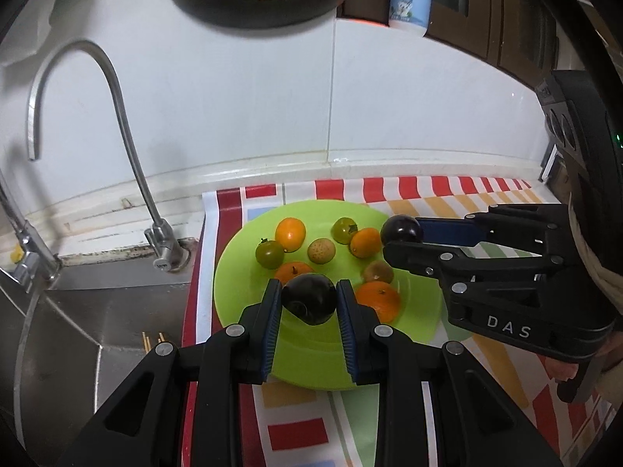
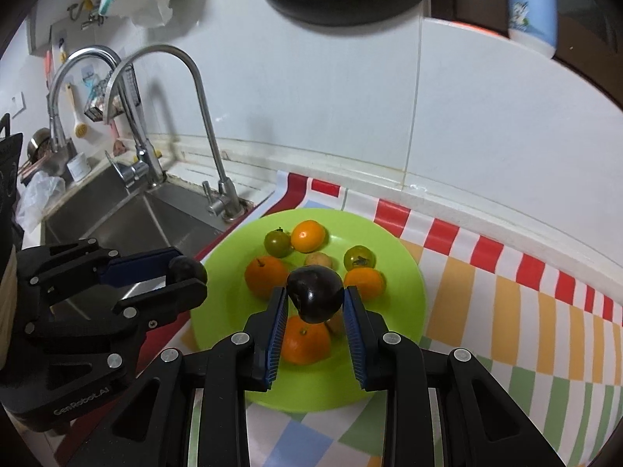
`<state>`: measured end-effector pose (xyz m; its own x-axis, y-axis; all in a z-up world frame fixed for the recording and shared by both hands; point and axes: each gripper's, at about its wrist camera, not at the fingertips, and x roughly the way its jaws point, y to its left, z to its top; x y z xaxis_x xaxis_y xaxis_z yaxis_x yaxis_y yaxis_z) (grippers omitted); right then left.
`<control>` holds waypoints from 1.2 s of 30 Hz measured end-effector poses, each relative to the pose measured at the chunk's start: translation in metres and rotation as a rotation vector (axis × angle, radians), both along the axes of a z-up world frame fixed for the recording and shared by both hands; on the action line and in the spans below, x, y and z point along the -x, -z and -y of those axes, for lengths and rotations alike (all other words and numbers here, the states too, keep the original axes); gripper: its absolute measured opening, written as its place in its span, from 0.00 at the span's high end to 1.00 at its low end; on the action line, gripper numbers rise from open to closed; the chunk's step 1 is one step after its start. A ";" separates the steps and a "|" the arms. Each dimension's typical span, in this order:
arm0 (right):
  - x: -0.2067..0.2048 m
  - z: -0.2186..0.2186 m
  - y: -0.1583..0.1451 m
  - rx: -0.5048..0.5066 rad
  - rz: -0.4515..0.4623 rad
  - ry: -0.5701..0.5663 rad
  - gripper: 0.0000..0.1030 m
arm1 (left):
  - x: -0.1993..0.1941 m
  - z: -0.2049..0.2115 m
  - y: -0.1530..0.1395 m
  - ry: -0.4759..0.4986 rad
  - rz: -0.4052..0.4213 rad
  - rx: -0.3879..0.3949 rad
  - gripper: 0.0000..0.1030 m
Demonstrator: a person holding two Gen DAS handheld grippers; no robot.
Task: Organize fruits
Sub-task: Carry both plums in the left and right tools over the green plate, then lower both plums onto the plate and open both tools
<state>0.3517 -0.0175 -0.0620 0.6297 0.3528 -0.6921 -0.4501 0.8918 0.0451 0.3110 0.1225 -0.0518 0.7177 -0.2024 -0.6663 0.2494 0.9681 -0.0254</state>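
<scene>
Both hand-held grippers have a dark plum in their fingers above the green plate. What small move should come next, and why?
Probably lower the left hand-held gripper and release its dark plum on the bare near part of the green plate. The oranges, green tomatoes and lychees crowd the far half, so the near half offers room. The right hand-held gripper can follow with its own plum.

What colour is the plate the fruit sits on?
Bright lime green. The plate shows best in the right wrist view, lying on a multicoloured striped mat.
</scene>
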 end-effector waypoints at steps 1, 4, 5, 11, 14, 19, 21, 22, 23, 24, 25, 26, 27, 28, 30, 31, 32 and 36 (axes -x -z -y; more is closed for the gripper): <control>-0.004 -0.001 0.002 0.004 -0.004 0.000 0.71 | -0.003 -0.001 0.002 0.001 -0.006 0.004 0.73; -0.013 -0.004 0.008 0.004 -0.020 -0.004 0.71 | -0.011 -0.002 0.008 0.008 -0.023 0.001 0.73; -0.016 -0.005 0.009 0.003 -0.025 -0.006 0.71 | -0.014 -0.003 0.010 0.012 -0.029 0.001 0.73; -0.032 -0.009 0.019 0.007 -0.051 -0.016 0.71 | -0.025 -0.002 0.022 0.026 -0.063 -0.001 0.73; -0.039 -0.011 0.023 0.007 -0.063 -0.019 0.71 | -0.031 -0.003 0.029 0.026 -0.086 0.009 0.73; -0.045 -0.012 0.029 0.001 -0.075 -0.031 0.70 | -0.034 -0.002 0.034 0.038 -0.106 0.019 0.66; -0.046 -0.012 0.030 -0.005 -0.075 -0.034 0.68 | -0.032 -0.001 0.034 0.037 -0.097 0.011 0.61; -0.045 -0.011 0.030 -0.008 -0.071 -0.033 0.63 | -0.031 -0.001 0.034 0.038 -0.096 0.008 0.61; -0.045 -0.011 0.029 -0.010 -0.068 -0.032 0.61 | -0.030 -0.001 0.033 0.034 -0.093 0.005 0.61; -0.044 -0.010 0.029 -0.010 -0.066 -0.030 0.61 | -0.029 -0.001 0.032 0.029 -0.091 -0.001 0.61; -0.043 -0.010 0.028 -0.009 -0.064 -0.026 0.61 | -0.027 -0.001 0.032 0.025 -0.089 -0.007 0.61; -0.042 -0.009 0.027 -0.010 -0.062 -0.022 0.61 | -0.026 -0.002 0.031 0.018 -0.086 -0.011 0.61; -0.040 -0.007 0.026 -0.011 -0.060 -0.015 0.61 | -0.023 -0.003 0.029 0.009 -0.081 -0.016 0.61; -0.038 -0.005 0.026 -0.014 -0.059 -0.007 0.61 | -0.021 -0.004 0.028 0.000 -0.075 -0.021 0.61; -0.033 -0.001 0.023 -0.017 -0.054 0.009 0.61 | -0.015 -0.007 0.023 -0.033 -0.063 -0.031 0.60; -0.029 0.000 0.022 -0.017 -0.049 0.019 0.61 | -0.013 -0.008 0.022 -0.042 -0.060 -0.032 0.60; -0.025 0.002 0.021 -0.016 -0.044 0.028 0.61 | -0.010 -0.009 0.019 -0.060 -0.055 -0.034 0.58; -0.008 0.011 0.013 -0.026 -0.028 0.089 0.61 | 0.004 -0.009 0.004 -0.108 -0.002 -0.032 0.50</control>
<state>0.3596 -0.0281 -0.0753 0.6399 0.3148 -0.7010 -0.3679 0.9264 0.0802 0.3071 0.1318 -0.0558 0.7330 -0.1026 -0.6724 0.1432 0.9897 0.0052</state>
